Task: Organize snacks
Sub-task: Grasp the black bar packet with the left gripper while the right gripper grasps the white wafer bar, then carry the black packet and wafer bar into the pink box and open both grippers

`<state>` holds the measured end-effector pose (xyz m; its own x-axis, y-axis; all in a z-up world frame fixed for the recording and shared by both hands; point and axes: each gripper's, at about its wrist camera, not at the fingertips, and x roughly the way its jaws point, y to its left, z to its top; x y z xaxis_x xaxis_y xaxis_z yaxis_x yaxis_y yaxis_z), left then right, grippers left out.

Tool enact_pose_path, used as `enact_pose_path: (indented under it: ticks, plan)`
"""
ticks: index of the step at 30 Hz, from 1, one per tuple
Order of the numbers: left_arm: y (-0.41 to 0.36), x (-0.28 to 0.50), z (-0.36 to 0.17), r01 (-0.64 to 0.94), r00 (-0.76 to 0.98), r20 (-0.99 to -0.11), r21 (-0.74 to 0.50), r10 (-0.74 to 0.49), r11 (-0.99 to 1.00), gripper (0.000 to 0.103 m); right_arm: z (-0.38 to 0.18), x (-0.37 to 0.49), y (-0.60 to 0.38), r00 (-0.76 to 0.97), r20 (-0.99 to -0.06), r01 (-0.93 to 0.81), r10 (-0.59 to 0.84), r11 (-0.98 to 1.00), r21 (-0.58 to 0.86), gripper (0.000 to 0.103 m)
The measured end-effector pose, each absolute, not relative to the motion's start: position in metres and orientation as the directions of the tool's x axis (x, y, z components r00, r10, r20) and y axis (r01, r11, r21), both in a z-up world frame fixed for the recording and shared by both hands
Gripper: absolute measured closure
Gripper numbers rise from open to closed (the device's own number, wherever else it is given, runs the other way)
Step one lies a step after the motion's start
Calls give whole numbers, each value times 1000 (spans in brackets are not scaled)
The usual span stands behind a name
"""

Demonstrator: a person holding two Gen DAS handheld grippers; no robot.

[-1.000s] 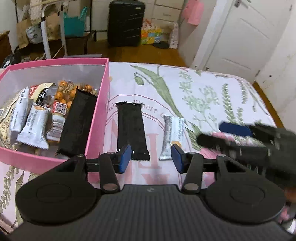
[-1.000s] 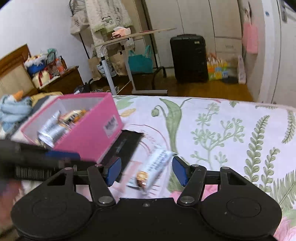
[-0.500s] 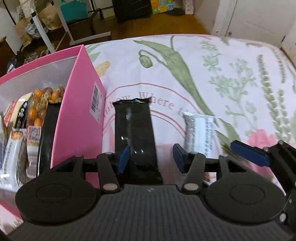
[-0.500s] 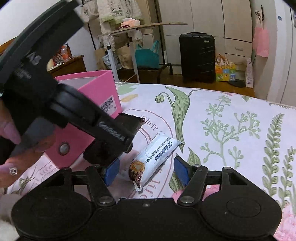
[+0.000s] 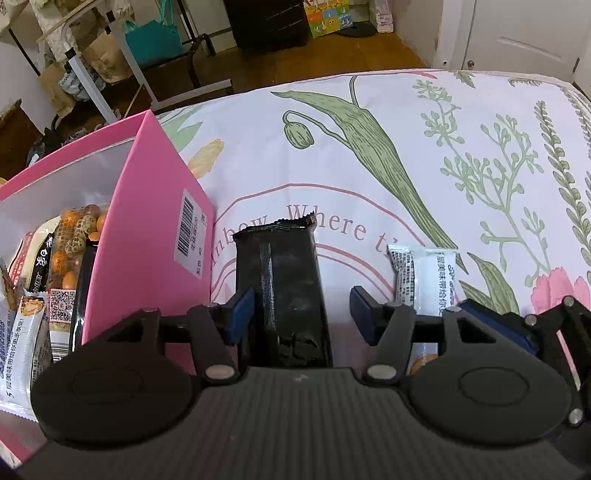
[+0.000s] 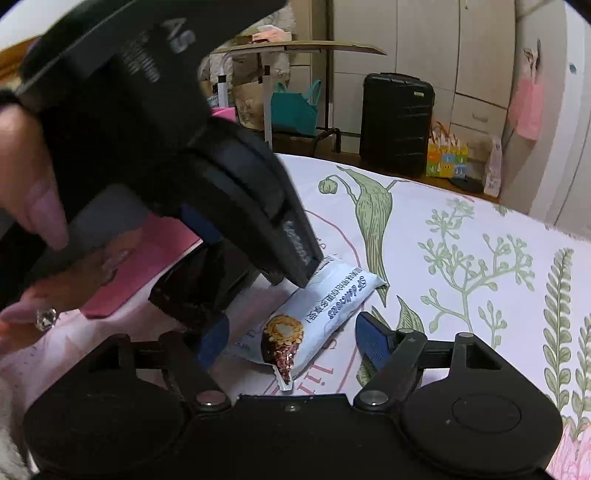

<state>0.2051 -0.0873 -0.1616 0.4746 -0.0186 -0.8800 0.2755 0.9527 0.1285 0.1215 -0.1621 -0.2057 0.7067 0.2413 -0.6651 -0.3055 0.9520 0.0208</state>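
Observation:
A black snack bar [image 5: 284, 288] lies on the floral cloth beside the pink box [image 5: 155, 236]. My left gripper [image 5: 301, 314] is open, its blue pads either side of the bar's near end. A white snack packet [image 5: 424, 280] lies to its right. In the right wrist view my right gripper [image 6: 291, 341] is open around the near end of that white packet [image 6: 325, 314]. The left gripper's body [image 6: 166, 147] fills the upper left there and hides most of the black bar [image 6: 195, 291]. The pink box holds several snacks [image 5: 66, 266].
The floral cloth [image 5: 406, 166] stretches to the far and right edges. Beyond the edge stand a black suitcase [image 6: 395, 122], a teal bag [image 6: 295, 107] and a white-framed side table [image 5: 110, 85]. A white door [image 5: 524, 33] is at the far right.
My left gripper has moved forward and down over the black bar, which now lies between its pads. My right gripper has closed in on the white packet. Both stayed open.

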Motion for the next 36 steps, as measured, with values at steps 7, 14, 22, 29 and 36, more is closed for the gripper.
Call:
enact_pose_path:
  ticks: [7,14,22,29,36]
  plan:
    - [-98,204,-167,288,476,-877,231,71,929,58,-203,115,-161,731,-653,-278,197,960,-21,29]
    - [-88,210,-158,295,435,-900,170,26,940,64,-193,98,-183,732,-649,-259,207,966,16,60]
    - [-80,198,-148,322,381,-915,-5,-134,947,64,-177,82,-199,702,-686,-284,193,959,-21,65]
    - [-87,187,-150,347,386,-911,-3,-146,938,62,-178,87,-205,653,-732,-285,196,958,2,56]
    - [-89,185,-154,351,405,-905,19,-133,936,62,-185,97,-201,669,-729,-210,144,978,0,45]
